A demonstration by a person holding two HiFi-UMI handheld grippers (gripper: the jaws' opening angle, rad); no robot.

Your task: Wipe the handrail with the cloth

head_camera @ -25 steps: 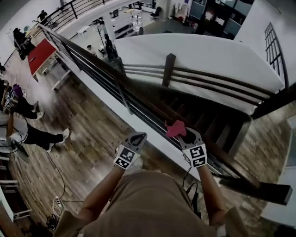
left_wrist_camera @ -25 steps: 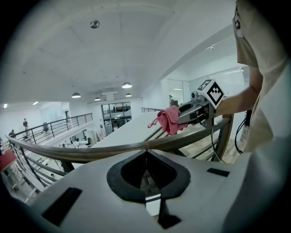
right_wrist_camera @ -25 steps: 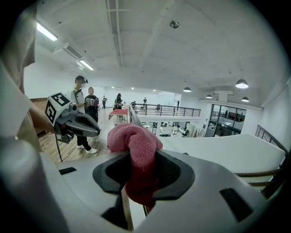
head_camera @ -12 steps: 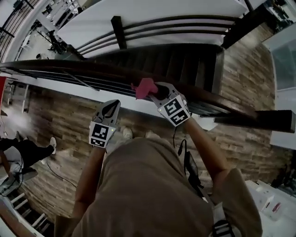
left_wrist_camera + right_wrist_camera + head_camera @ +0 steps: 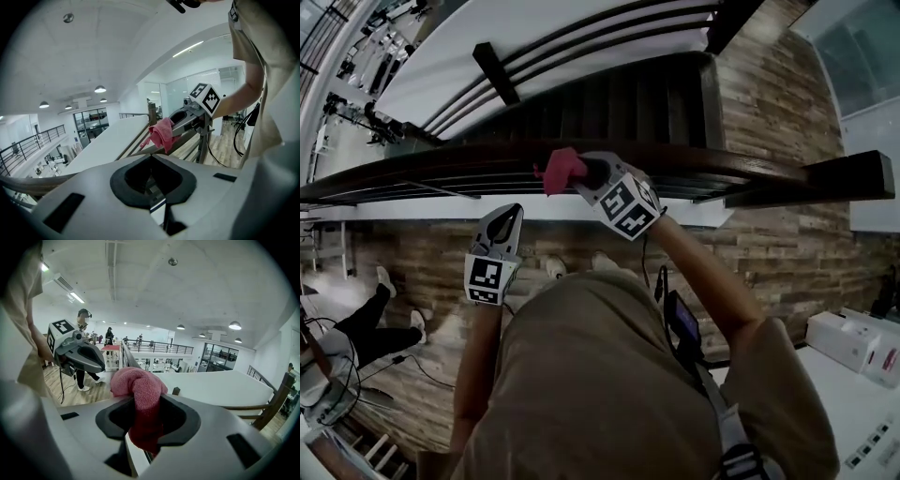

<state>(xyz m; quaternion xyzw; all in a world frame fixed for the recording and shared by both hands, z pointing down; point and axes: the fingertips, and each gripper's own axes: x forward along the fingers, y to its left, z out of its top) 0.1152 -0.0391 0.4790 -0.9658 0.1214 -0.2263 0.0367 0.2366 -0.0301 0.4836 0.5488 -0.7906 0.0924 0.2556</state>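
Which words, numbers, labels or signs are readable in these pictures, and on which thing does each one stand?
No text can be read in any view.
On the left gripper and the right gripper, each cube bears only black-and-white square markers, no letters.
On the white boxes at the head view's lower right: marks too small to read.
On the cloth: no print.

shirt [image 5: 581, 375] tan | left claw [image 5: 513, 210], right claw [image 5: 583, 174] grey | marker cubes [image 5: 626, 206] black-white

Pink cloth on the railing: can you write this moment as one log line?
right gripper: jaws shut on cloth | cloth: pink, on handrail | left gripper: jaws shut, empty, off handrail
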